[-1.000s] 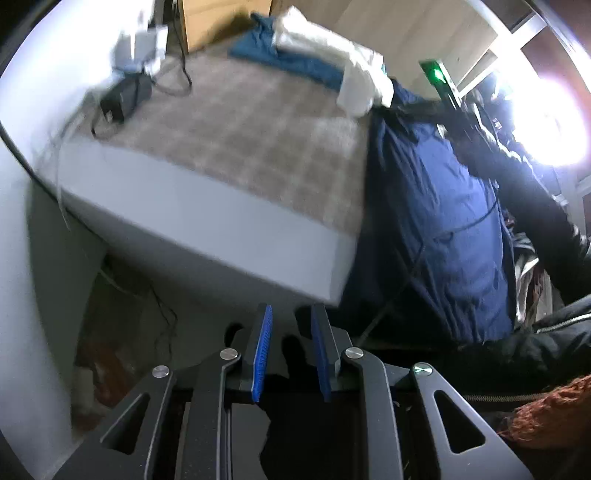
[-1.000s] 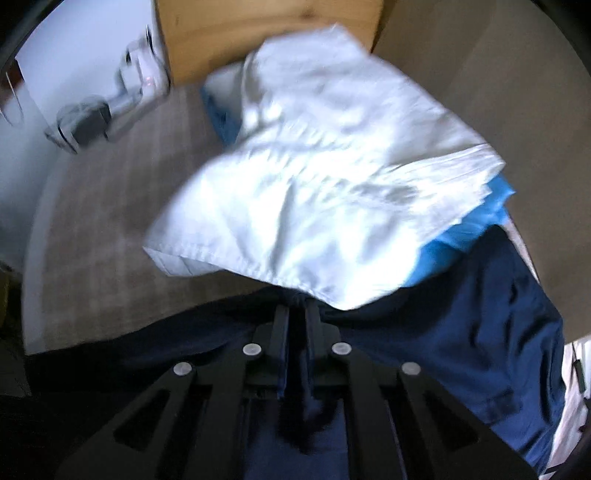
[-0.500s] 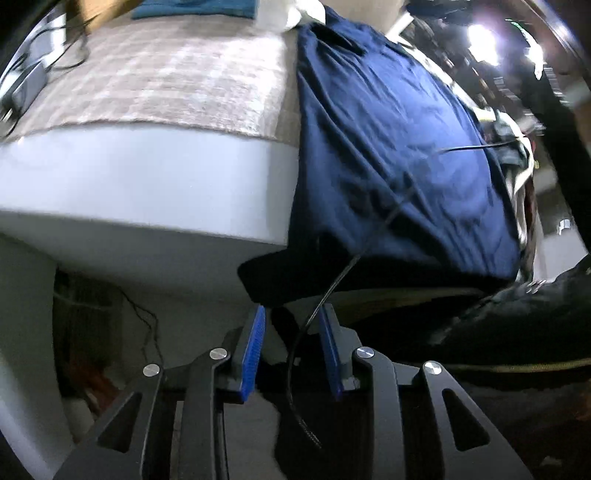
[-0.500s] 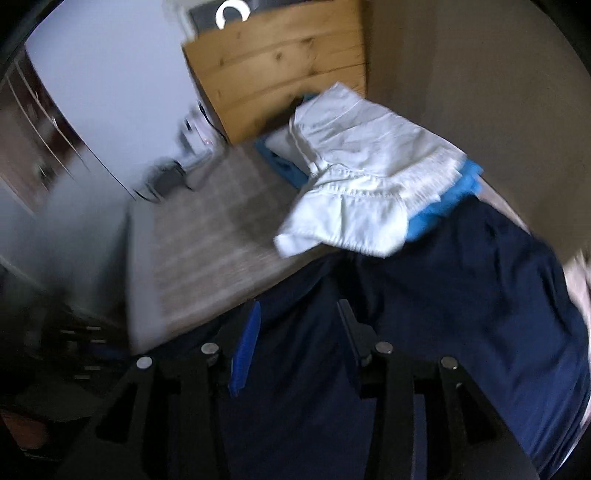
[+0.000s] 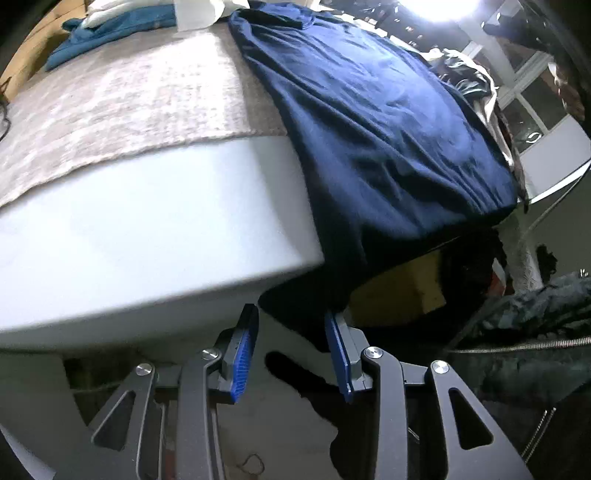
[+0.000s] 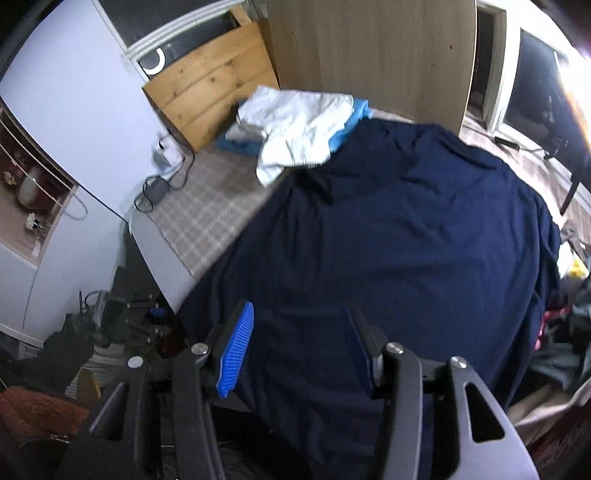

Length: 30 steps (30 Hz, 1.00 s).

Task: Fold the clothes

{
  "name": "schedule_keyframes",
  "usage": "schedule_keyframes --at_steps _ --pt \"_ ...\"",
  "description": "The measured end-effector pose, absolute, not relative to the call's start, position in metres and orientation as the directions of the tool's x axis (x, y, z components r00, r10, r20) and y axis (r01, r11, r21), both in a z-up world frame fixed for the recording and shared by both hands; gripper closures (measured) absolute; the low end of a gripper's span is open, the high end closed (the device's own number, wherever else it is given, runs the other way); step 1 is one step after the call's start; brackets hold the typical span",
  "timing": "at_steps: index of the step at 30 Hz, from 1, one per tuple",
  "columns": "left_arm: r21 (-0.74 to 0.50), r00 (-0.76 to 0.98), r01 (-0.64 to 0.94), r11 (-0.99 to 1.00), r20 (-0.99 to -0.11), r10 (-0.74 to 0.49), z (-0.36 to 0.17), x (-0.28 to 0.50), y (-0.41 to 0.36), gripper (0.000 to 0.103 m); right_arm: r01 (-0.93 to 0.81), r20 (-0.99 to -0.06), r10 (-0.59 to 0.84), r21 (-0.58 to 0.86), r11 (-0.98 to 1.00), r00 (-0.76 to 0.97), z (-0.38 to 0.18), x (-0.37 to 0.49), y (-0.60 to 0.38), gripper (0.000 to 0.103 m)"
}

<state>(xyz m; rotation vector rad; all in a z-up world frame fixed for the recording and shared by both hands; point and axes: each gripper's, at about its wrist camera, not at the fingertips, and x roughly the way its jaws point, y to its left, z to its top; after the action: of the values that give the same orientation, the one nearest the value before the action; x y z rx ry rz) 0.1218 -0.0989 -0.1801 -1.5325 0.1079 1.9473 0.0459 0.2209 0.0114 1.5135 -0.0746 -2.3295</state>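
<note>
Left wrist view: left tool [image 5: 291,330] spread wide, blue pads [image 5: 243,356] apart and gripping nothing, held low beside the white side of the bed [image 5: 155,218]. Just ahead of the tool, the lowest corner of a navy garment [image 5: 373,122] hanging over the bed's corner, close to the right pad but not pinched. Rest of the garment spread across the bed top, over a pale plaid cover [image 5: 122,92]. At the far end, a teal cloth [image 5: 110,27] with white cloth [image 5: 192,13] on it. Bright window glare at upper right; dark clutter below it, too murky to name. Right wrist view: right tool [image 6: 299,345] likewise spread, fingers apart above the navy garment [image 6: 406,229], nothing between them. Garment lying broad over the near half of the bed, its edge draping off toward the camera. Beyond it, a white garment [image 6: 295,129] heaped on a bright blue one [image 6: 356,114], against a wooden headboard [image 6: 210,88]. Plaid cover [image 6: 199,206] bare at left, with a charger and cables [image 6: 159,184] at its corner near the white wall.
</note>
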Motion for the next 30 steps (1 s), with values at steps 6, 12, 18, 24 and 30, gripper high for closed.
schedule_keyframes --at_steps 6,12,18,24,30 --pt "-0.395 -0.024 -0.542 -0.742 -0.875 0.484 -0.185 0.124 -0.092 0.081 0.120 -0.876 -0.231 0.199 -0.973 -0.422 0.005 0.075 0.259 0.054" --pt "-0.357 -0.069 -0.459 -0.814 -0.899 0.433 -0.147 0.129 -0.119 0.080 -0.129 -0.873 -0.085 0.167 -0.978 -0.481 0.007 0.125 0.355 0.054" --pt "-0.316 -0.147 -0.464 -0.828 -0.894 0.423 -0.088 0.120 -0.086 0.073 -0.170 -0.841 -0.007 0.117 -0.978 -0.542 0.011 0.108 0.435 0.054" --pt "-0.347 -0.173 -0.530 -0.774 -0.849 0.499 -0.045 0.085 0.064 0.068 -0.080 -0.830 -0.083 0.152 -0.985 -0.552 -0.007 0.007 0.491 0.054" --pt "-0.418 -0.092 -0.668 -0.616 -0.775 0.625 -0.051 0.078 0.257 0.068 -0.055 -0.895 -0.030 0.061 -0.997 -0.445 -0.053 -0.106 0.556 0.054"
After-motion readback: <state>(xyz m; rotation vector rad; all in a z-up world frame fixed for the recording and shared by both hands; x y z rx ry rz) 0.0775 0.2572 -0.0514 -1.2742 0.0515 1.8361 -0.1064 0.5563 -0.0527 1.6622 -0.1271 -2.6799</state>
